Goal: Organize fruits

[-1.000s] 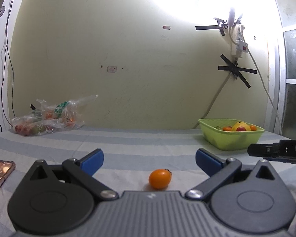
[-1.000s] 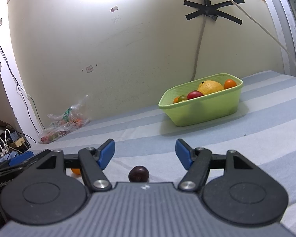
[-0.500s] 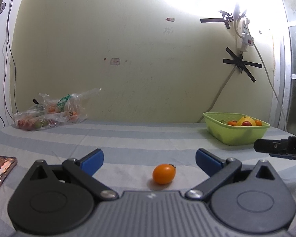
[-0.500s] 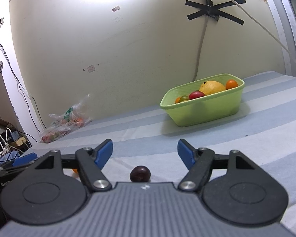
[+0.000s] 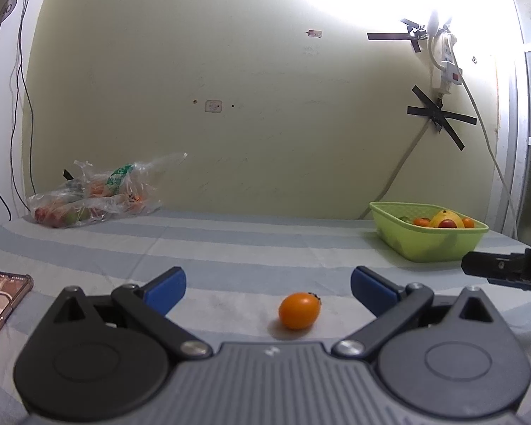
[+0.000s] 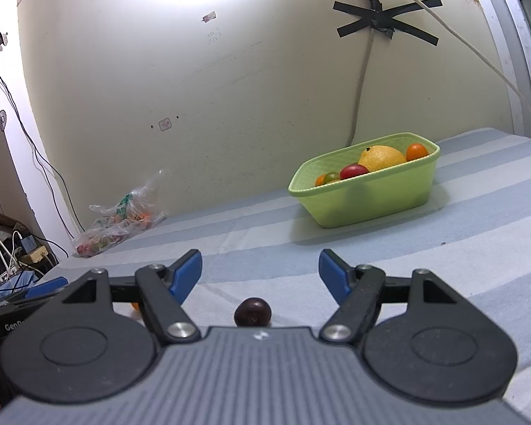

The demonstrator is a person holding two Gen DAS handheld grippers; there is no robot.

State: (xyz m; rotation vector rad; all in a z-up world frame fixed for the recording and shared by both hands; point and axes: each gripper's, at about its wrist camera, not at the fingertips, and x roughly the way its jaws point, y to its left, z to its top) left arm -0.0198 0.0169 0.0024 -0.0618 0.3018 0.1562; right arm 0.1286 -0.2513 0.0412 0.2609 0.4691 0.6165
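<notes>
Striped cloth [image 5: 251, 248] covers the worktop by a yellow wall. The left gripper [image 5: 268, 285] has its blue fingers [image 5: 166, 285] wide apart and holds nothing. An orange tomato [image 5: 299, 310] lies on the cloth between them, nearer the right one, touching neither. The right gripper [image 6: 260, 276] is wide open too, with a dark plum [image 6: 252, 312] lying between its fingers. A green basket [image 6: 368, 194] with fruit sits far off near the wall. A bag [image 5: 92, 198] of fruit lies at the far left.
</notes>
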